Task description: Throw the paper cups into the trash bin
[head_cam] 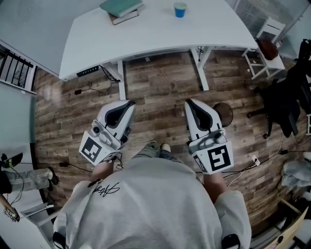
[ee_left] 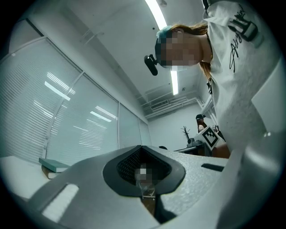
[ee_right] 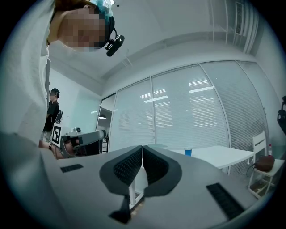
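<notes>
- Paper cup (head_cam: 180,9): blue, upright on the far side of the white desk (head_cam: 146,34), well apart from both grippers. It also shows small in the right gripper view (ee_right: 188,152). Only one cup is seen.
- Stacked books (head_cam: 121,8) lie on the same desk, left of the cup and clear of it.
- Left gripper (head_cam: 127,104): jaws together, nothing between them; held low in front of the person, over the wood floor (head_cam: 155,92).
- Right gripper (head_cam: 191,102): jaws closed pad to pad, empty; level with the left one.
- No trash bin identified with certainty in any view.
- Handling, judged: the cup should be very light, with a thin wall that dents under a hard squeeze. It tips easily if nudged. Contents cannot be seen.
- Grip point, judged: across the upper wall just under the rolled rim, where it is stiffest. Jaws must open wide first and close gently.
</notes>
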`<control>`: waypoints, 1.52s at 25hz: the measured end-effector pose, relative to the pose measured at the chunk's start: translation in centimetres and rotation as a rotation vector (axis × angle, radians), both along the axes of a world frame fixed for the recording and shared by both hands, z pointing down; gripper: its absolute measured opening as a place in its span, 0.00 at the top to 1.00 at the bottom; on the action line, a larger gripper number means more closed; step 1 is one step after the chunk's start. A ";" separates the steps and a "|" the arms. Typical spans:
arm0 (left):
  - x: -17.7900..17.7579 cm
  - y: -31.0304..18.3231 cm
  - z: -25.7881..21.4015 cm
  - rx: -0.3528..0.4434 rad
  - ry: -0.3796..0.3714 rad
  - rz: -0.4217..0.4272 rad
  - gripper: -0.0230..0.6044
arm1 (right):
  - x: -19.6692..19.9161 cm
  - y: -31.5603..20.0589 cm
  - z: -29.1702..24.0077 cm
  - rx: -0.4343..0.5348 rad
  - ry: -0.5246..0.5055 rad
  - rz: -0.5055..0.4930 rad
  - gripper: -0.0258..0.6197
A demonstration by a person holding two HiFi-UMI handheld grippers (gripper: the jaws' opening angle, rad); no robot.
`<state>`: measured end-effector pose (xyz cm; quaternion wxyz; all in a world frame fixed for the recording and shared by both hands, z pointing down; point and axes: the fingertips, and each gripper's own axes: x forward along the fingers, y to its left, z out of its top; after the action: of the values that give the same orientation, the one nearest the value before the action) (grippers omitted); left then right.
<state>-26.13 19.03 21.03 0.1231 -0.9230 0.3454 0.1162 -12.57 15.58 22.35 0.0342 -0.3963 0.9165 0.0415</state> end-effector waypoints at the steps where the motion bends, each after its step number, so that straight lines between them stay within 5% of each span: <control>1: 0.1 0.0 -0.1 0.000 0.000 0.000 0.96 | -0.1 -0.1 -0.1 0.002 -0.004 -0.002 0.94; 23: -1.1 0.3 1.2 -0.033 0.023 -0.064 0.96 | 1.9 0.1 1.3 -0.027 -0.008 0.026 0.94; 38: -2.4 -6.9 1.0 -0.018 0.037 -0.034 0.96 | 0.0 -6.2 1.0 -0.012 0.004 0.047 0.94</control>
<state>-28.54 12.16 22.08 0.1103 -0.9157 0.3646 0.1281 -12.61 9.36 23.30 0.0289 -0.4178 0.9073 0.0375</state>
